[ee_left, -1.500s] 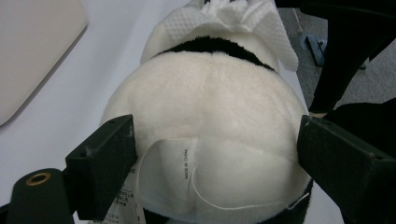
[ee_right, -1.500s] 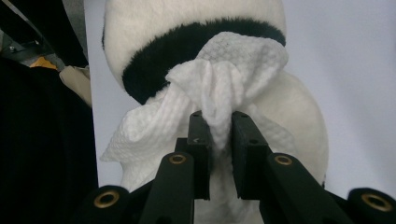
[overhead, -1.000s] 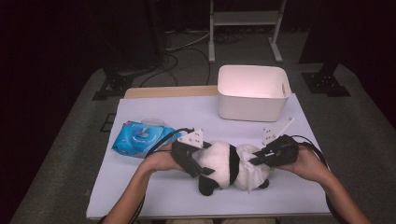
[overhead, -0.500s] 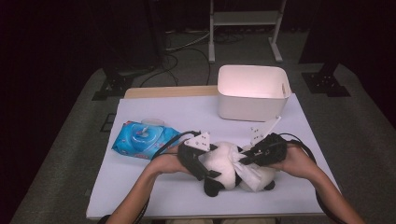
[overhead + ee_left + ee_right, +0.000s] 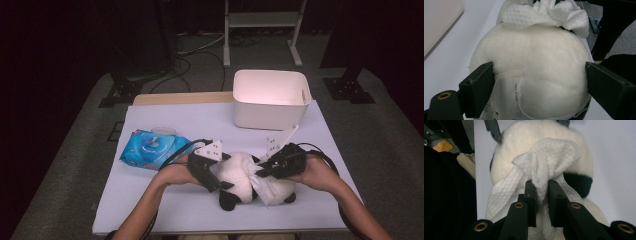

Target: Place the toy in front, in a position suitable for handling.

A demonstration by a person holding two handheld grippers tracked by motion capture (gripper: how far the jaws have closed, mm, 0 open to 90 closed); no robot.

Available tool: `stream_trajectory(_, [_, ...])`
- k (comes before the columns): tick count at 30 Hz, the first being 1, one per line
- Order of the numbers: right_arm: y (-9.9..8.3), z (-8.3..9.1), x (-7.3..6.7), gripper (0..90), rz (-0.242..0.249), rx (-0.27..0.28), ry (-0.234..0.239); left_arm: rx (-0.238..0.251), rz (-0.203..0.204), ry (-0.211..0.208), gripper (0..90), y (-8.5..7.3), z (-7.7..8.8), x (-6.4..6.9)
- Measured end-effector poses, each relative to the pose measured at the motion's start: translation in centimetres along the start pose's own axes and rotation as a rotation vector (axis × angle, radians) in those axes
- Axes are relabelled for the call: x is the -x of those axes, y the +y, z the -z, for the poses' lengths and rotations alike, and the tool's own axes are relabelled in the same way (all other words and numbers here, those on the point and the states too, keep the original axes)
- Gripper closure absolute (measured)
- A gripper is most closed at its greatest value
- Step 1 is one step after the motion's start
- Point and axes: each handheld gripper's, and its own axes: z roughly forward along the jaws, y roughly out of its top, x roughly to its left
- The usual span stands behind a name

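Observation:
A black-and-white plush panda (image 5: 235, 175) lies on the white table (image 5: 190, 125) near its front edge. My left gripper (image 5: 214, 176) is shut on the panda's white body; in the left gripper view the two jaws press into the fur (image 5: 536, 62) on either side. My right gripper (image 5: 266, 170) comes in from the right, shut on a bunched white wipe (image 5: 266, 189) that lies against the panda. In the right gripper view the wipe (image 5: 549, 155) is pinched between the fingertips (image 5: 531, 192) and drapes over the panda (image 5: 506, 142).
A blue pack of wipes (image 5: 150, 149) lies on the table left of the panda. A white open bin (image 5: 270, 102) stands at the back right. A wooden board edge (image 5: 180, 98) runs along the table's far side. Dark floor and stands surround the table.
My right gripper has shifted a little to the left with the wipe, which now lies over the panda's body. The left gripper has kept its hold in place.

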Motion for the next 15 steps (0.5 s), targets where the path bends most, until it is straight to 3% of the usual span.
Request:
stream_trajectory(7, [0.0,0.1,-0.5,78.2,0.007,0.006,-0.010,0.010,0.000,-0.017,13.5,-0.3,-0.1,-0.2])
stream_trajectory(15, [3.0,-1.9,-1.2,78.3,0.076,0.025,0.031,0.013,0.006,-0.009,13.5,-0.2,-0.6,-0.2])
